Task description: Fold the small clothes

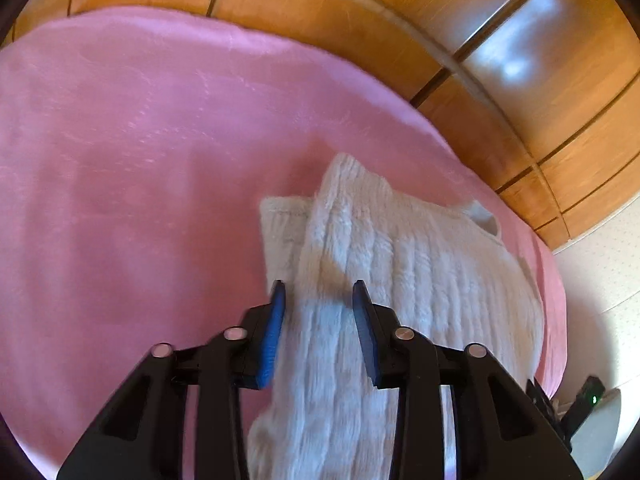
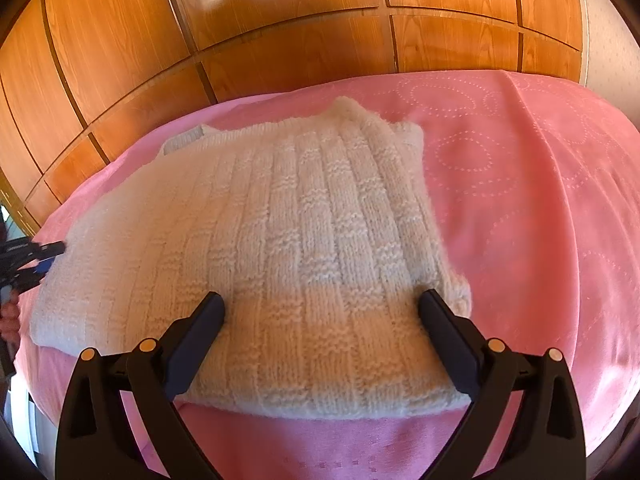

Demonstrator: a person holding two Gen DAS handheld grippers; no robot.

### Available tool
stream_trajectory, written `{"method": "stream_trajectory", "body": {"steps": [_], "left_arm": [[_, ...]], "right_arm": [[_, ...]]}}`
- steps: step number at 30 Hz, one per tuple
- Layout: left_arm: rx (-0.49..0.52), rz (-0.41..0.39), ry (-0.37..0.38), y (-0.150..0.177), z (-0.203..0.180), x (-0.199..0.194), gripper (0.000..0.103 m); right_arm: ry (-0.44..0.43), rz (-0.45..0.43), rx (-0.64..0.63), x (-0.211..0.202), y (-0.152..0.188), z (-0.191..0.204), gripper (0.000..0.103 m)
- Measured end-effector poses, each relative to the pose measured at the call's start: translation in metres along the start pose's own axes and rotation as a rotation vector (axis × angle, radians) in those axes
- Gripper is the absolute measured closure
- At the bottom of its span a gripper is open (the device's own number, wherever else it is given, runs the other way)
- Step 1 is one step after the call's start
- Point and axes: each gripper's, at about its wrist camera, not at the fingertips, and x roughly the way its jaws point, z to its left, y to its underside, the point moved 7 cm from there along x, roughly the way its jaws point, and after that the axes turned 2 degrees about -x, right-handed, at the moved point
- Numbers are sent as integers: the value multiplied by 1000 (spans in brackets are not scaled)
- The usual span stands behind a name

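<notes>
A cream ribbed knitted sweater (image 2: 288, 240) lies folded on a pink blanket (image 2: 520, 200). My right gripper (image 2: 322, 306) hovers open and wide over the sweater's near hem, its black fingers (image 2: 200, 340) on either side of the knit, holding nothing. In the left wrist view a raised strip of the sweater (image 1: 320, 340) runs between the blue pads (image 1: 274, 332) of my left gripper (image 1: 318, 292), which is shut on it. The rest of the sweater (image 1: 440, 280) lies to the right of that strip. The left gripper (image 2: 46, 256) also shows at the sweater's left edge in the right wrist view.
Glossy wooden wardrobe panels (image 2: 280, 40) stand right behind the bed. The pink blanket (image 1: 120, 160) stretches wide and bare to the left of the sweater. A white wall (image 1: 600, 272) and a dark device with a green light (image 1: 592, 396) sit past the bed's right edge.
</notes>
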Motion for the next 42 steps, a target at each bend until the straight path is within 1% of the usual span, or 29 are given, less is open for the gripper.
{"method": "stream_trajectory", "body": {"steps": [2, 4, 6, 7, 9, 10, 12, 14, 16, 17, 18, 20, 22, 23, 24, 25, 26, 27, 28, 29, 30, 32, 34, 37, 38, 39, 40, 41, 42], "left_arm": [[13, -70, -35, -3, -5, -8, 98], [22, -147, -41, -2, -11, -24, 98], [19, -184, -78, 1, -8, -29, 98], [26, -180, -128, 4, -3, -24, 98], [43, -107, -204, 11, 7, 2, 97], [45, -93, -227, 14, 10, 11, 96], [83, -116, -271, 13, 1, 6, 95], [90, -125, -302, 12, -5, -2, 88], [101, -165, -309, 13, -13, -20, 88], [110, -182, -302, 13, -15, -25, 88], [127, -212, -283, 16, -23, -37, 88], [159, -227, -250, 26, -35, -48, 88], [223, -215, -211, 41, -54, -47, 72], [256, -207, -197, 49, -63, -44, 61], [279, -201, -189, 53, -70, -39, 59], [315, -189, -182, 61, -80, -32, 59], [337, -174, -189, 64, -88, -23, 59], [356, -140, -203, 70, -92, -11, 59], [363, -110, -212, 74, -93, -2, 59], [365, -91, -227, 76, -92, 9, 58], [365, -81, -242, 78, -91, 15, 56], [369, -87, -254, 77, -91, 20, 54], [360, -82, -259, 80, -91, 19, 54], [342, -75, -264, 77, -91, 16, 54], [341, -77, -269, 76, -92, 16, 54], [341, -82, -282, 76, -93, 14, 53], [339, -87, -290, 75, -94, 14, 53], [336, -91, -297, 76, -96, 12, 53], [331, -93, -301, 76, -97, 11, 53]], "right_arm": [[-4, -2, -1, 0, 0, 0, 5], [-6, -6, -1, 0, 1, 0, 5], [-6, -6, -4, 0, 1, 0, 4], [-5, -5, -9, 1, 1, 0, 4], [-3, -3, -17, 2, 0, 1, 3], [0, -2, -21, 3, 0, 2, 3], [-2, -2, -21, 2, 1, 2, 3], [-8, 12, -22, 0, -1, 3, 3], [-45, 18, 3, -9, -9, 3, 7], [-76, 4, 27, -17, -15, 1, 12], [-105, -12, 46, -23, -21, -1, 15], [-139, -41, 70, -32, -38, -5, 18], [-149, -46, 63, -28, -52, -2, 23], [-145, -42, 47, -21, -59, 2, 26], [-139, -35, 25, -12, -67, 6, 28], [-133, -26, 13, -4, -71, 10, 30], [-121, -8, 5, 8, -76, 13, 36], [-102, 22, -4, 24, -82, 13, 39], [-65, 44, -19, 37, -86, 10, 40], [-8, 62, -36, 50, -88, 6, 42], [23, 78, -41, 61, -89, 0, 40], [8, 77, -18, 76, -93, -6, 36], [4, 70, -21, 78, -96, -5, 35], [-43, 68, -12, 71, -98, -7, 32], [-62, 65, -6, 65, -99, -8, 28], [-73, 58, -3, 59, -98, -11, 19], [-78, 37, 8, 49, -100, -15, 13], [-77, 27, 19, 44, -100, -17, 9], [-99, 22, 43, 39, -99, -22, 9]]}}
